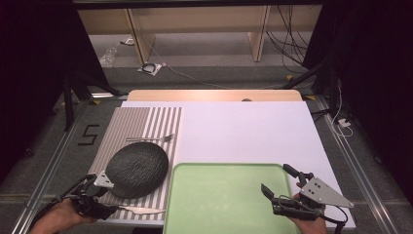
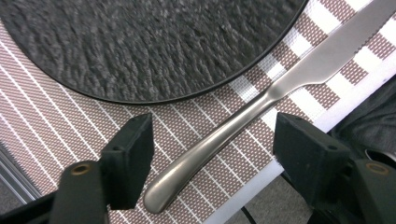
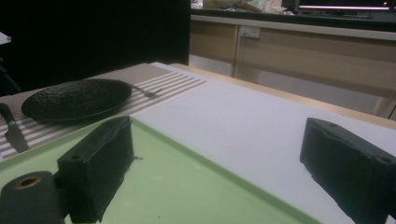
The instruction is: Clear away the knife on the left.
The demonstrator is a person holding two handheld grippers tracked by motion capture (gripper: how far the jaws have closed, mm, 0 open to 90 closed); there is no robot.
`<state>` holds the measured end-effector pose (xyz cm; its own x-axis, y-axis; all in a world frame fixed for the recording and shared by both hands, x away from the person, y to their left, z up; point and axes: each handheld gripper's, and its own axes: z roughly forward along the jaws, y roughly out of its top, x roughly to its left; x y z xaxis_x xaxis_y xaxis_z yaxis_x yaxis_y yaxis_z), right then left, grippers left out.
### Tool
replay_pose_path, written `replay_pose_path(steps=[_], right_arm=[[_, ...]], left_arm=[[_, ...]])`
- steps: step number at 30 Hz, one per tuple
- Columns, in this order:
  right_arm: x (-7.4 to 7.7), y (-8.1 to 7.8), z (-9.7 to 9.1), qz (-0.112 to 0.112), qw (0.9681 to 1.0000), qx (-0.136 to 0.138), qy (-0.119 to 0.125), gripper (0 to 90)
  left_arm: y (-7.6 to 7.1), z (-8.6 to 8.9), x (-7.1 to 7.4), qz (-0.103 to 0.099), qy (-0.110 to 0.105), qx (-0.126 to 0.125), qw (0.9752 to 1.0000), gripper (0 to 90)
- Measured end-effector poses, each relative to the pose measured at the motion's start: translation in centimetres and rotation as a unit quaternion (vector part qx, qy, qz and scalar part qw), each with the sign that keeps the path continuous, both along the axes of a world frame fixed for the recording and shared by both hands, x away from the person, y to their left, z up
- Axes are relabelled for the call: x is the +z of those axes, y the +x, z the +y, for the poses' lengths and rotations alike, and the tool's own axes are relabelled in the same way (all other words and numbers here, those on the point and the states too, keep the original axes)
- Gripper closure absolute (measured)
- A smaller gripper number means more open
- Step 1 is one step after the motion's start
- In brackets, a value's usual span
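The knife [image 2: 243, 116] lies flat on the striped placemat [image 2: 56, 126] at the near left of the tabletop [image 1: 243, 126], just beside the near rim of the black plate [image 2: 154, 42] but apart from it. Seen through the left gripper view, its long axis runs on a slant, handle end low between the jaws and blade away toward the upper right, across the mat's edge stripes. The left gripper [image 2: 212, 158] hangs right over the handle with its jaws spread, one pad on each side of the rounded handle and neither touching it; the handle sits a little nearer the left pad. Because the jaws straddle the handle roughly crosswise, a pinch looks likely to come from simply lowering and squeezing, with perhaps a slight turn to square up to the slant. In the high view the left gripper [image 1: 92, 197] is at the knife's handle end, while the right gripper [image 1: 285, 187] rests well apart over the green tray [image 1: 219, 204], jaws also spread and holding nothing. A fork [image 1: 151, 139] lies on the mat beyond the plate.
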<state>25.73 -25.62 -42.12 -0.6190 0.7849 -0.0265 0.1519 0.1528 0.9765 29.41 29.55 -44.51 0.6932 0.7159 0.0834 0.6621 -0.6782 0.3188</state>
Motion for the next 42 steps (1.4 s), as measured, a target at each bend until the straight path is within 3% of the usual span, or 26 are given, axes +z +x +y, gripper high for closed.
replay_pose_path(steps=[5,13,24,42], right_arm=[[0.0,0.0,0.0,0.002,1.0,0.001,0.001,10.6],[-0.1,0.1,0.1,0.001,1.0,0.003,-0.001,10.6],[-0.2,0.2,0.1,0.004,1.0,0.003,-0.002,10.7],[-0.6,0.7,0.4,0.016,0.9998,0.007,-0.005,10.9]], left_arm=[[0.1,0.0,-0.5,0.006,0.023,-0.011,0.9996,34.9],[0.1,-0.5,-0.8,0.018,0.023,-0.03,0.9991,40.7],[0.3,-1.5,-1.6,0.033,0.04,-0.049,0.9975,45.0],[1.2,-2.6,-1.6,0.065,0.069,-0.084,0.992,54.1]])
